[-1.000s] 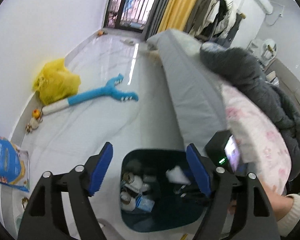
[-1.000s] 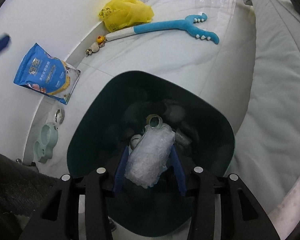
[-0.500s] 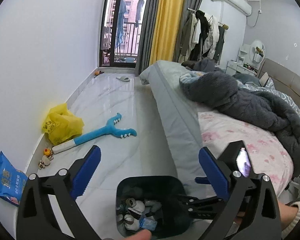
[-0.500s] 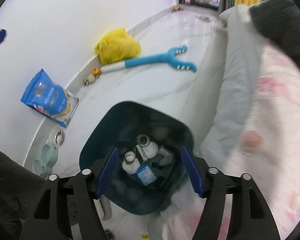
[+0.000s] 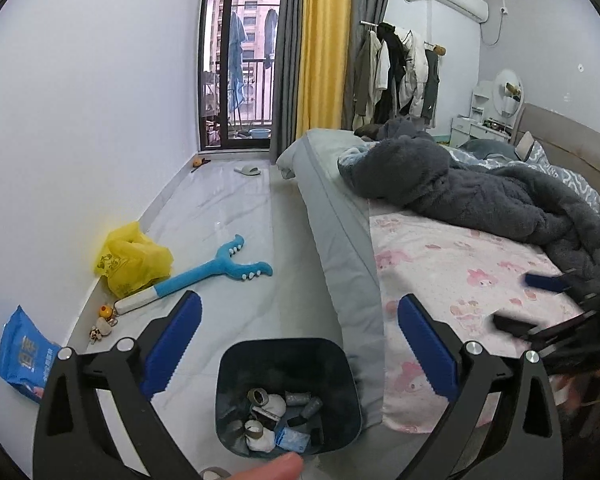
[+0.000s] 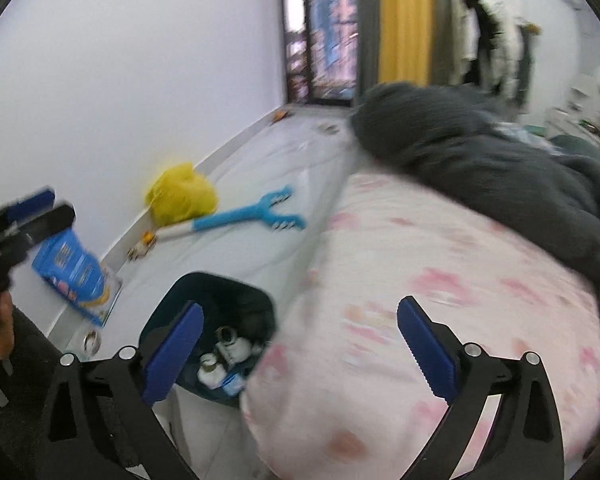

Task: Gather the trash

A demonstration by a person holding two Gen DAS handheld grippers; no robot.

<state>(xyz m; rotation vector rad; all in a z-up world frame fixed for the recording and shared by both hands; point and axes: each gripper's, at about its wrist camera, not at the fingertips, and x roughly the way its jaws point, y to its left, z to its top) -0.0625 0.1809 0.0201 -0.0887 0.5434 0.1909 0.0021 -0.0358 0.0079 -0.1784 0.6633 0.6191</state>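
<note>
Dark blue plastic waste bin, six o'clock, beside bed: holds bottles, wrappers. Left gripper, right gripper: fingers just spread wide, empty. Drop done; next, locate further litter.

Bin at the foot of the frame, bed to its right

In the left wrist view the bin stands on the floor at bottom centre, trash inside it. The bed fills the right, touching the bin's side, a blanket heaped on it. At left along the wall lie a bag, a long toy and a packet
</note>
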